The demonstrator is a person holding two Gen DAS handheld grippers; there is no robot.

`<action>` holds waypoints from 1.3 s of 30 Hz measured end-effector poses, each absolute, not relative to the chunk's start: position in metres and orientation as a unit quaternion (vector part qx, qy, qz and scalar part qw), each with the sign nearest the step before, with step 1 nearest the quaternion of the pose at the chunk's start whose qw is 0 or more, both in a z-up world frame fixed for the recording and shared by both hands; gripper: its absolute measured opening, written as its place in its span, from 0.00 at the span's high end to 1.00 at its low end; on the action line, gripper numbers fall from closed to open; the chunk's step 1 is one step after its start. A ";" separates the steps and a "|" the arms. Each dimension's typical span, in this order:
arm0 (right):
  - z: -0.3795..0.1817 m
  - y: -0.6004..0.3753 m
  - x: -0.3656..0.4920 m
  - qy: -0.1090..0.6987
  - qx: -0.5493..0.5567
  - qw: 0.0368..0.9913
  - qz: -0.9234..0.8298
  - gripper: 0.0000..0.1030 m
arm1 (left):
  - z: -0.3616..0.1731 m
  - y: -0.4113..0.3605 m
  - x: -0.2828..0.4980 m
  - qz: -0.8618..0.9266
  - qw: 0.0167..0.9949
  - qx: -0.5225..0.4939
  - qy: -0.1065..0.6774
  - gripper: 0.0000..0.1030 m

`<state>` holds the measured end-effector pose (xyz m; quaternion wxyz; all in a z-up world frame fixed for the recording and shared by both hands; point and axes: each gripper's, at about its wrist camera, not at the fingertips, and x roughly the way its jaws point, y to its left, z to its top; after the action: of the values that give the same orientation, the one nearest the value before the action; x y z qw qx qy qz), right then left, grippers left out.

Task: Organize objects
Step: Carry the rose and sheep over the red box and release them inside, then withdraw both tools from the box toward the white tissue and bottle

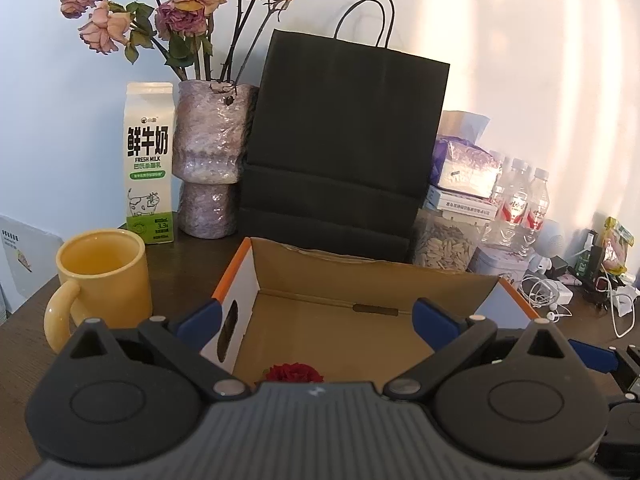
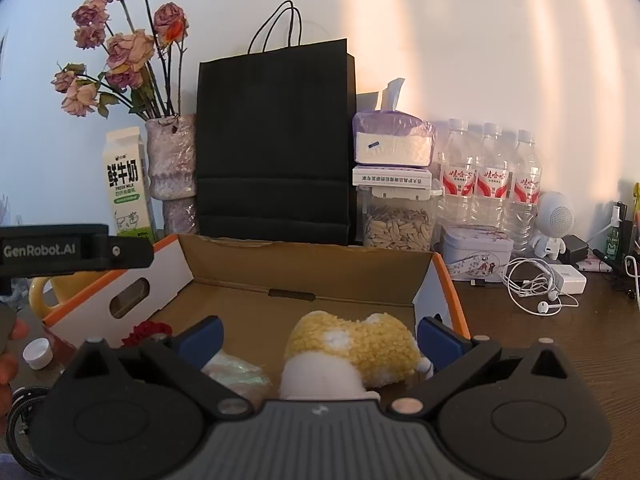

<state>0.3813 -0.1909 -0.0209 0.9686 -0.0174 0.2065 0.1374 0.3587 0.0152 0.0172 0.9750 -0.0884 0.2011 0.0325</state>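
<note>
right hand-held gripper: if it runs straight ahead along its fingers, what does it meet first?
Probably the plush toy lying in the cardboard box: it sits between the open fingers of the right hand-held gripper. Past it, the box's back wall. Depth is hard to judge through the fisheye.

I'm seeing a brown cardboard box (image 2: 304, 276) with white, orange-edged sides, holding a yellow-and-white fuzzy plush (image 2: 352, 346) and a dark red flower (image 1: 295, 373). Yellow mug (image 1: 105, 276), white-and-green milk carton (image 1: 149, 162), mottled purple vase (image 1: 210, 156), black paper bag (image 1: 344, 140), red-labelled clear bottles (image 2: 490, 178).
</note>
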 end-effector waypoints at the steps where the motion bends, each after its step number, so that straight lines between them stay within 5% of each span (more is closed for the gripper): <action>1: -0.020 -0.191 0.381 0.206 -0.017 0.969 0.138 0.00 | 0.017 0.015 0.359 0.030 0.975 -0.088 0.202 0.00; 39: 0.008 -0.231 0.272 0.211 -0.051 0.965 0.148 0.00 | 0.052 0.032 0.246 0.042 0.978 -0.055 0.196 0.00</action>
<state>0.2723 -0.2309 0.0084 0.9650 -0.0512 0.2106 0.1477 0.2456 0.0318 0.0516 0.9782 -0.0545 0.1957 0.0419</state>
